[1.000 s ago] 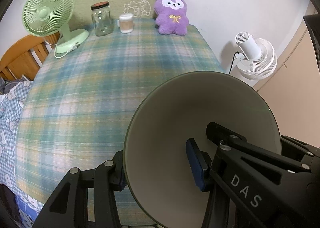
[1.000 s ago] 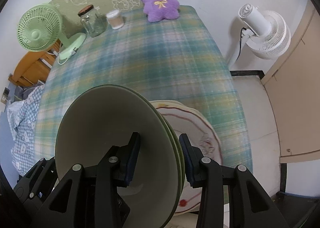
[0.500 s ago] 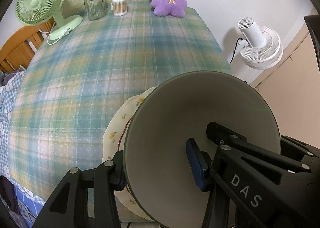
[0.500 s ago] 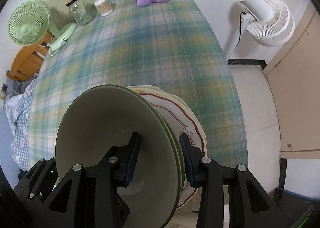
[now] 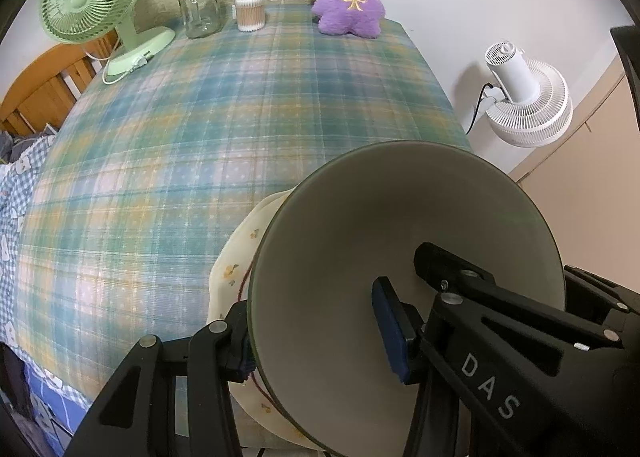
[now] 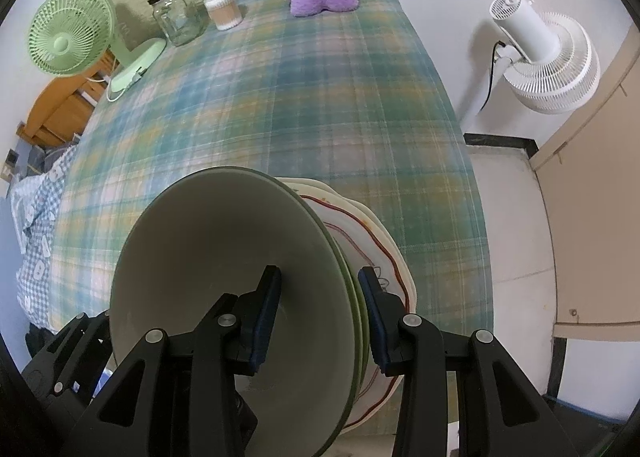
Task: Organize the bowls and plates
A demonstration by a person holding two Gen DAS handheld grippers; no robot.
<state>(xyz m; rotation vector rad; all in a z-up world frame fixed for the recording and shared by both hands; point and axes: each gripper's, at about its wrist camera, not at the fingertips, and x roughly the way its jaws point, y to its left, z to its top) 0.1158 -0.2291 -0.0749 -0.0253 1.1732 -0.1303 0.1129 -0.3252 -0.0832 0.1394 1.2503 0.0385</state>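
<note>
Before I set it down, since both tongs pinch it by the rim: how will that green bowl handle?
The green bowl looks rigid and glazed, so probably slippery against the pads. It seems ceramic, likely heavy for a rim grip and apt to chip against the plates beneath. Its wide rim should resist tipping once down.

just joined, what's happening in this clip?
A person with two handheld grippers is tidying dishes on a plaid-clothed table. Both the left gripper and right gripper are clamped on the rim of stacked grey-green ceramic bowls, one from each side. The bowls sit above cream plates with dark red trim at the table's near edge.
</note>
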